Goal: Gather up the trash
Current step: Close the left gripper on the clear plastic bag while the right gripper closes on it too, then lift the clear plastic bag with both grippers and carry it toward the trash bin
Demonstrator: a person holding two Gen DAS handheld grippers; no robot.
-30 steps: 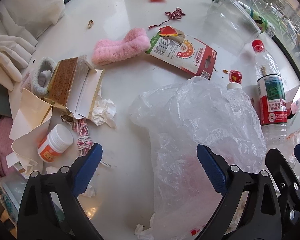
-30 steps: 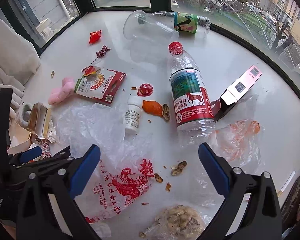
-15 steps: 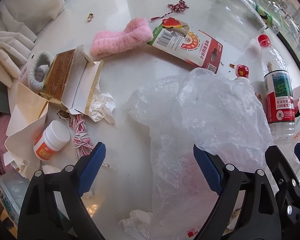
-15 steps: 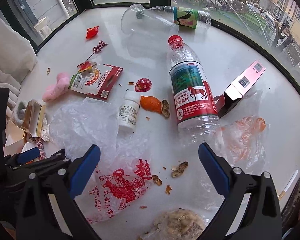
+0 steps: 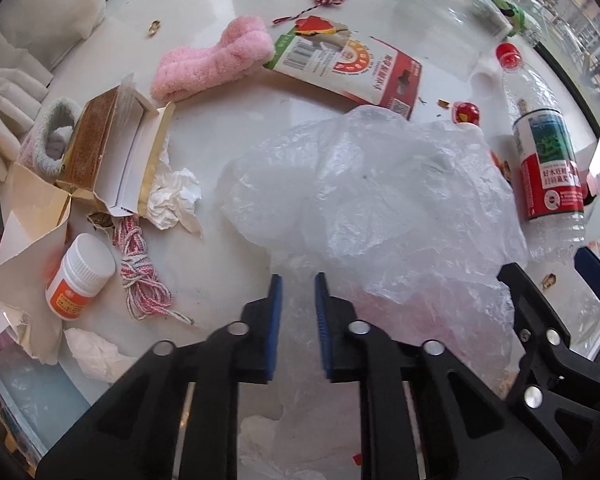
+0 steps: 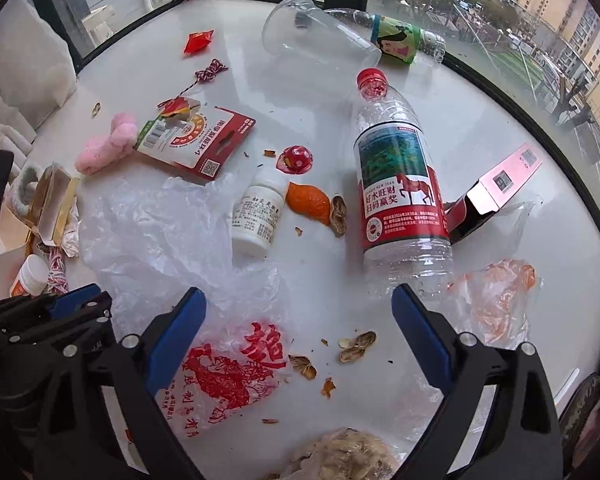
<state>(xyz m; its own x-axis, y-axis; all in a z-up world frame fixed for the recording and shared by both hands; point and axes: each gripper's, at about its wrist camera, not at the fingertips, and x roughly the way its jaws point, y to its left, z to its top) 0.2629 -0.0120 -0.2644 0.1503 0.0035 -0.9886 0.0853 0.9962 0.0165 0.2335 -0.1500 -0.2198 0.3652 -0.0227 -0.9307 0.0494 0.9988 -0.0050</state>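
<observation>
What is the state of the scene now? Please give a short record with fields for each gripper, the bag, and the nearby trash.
left gripper: jaws nearly shut, a narrow gap left, thin film of the plastic bag between them
right gripper: open, holding nothing, above peanut shells
plastic bag: crumpled, lying on the white table
water bottle: lying on its side, red cap on
white pill bottle: on its side beside orange peel

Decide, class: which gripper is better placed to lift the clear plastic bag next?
Left. The left gripper has its jaws nearly closed around the clear plastic bag's near edge; the right gripper hangs wide open above peanut shells.
</observation>
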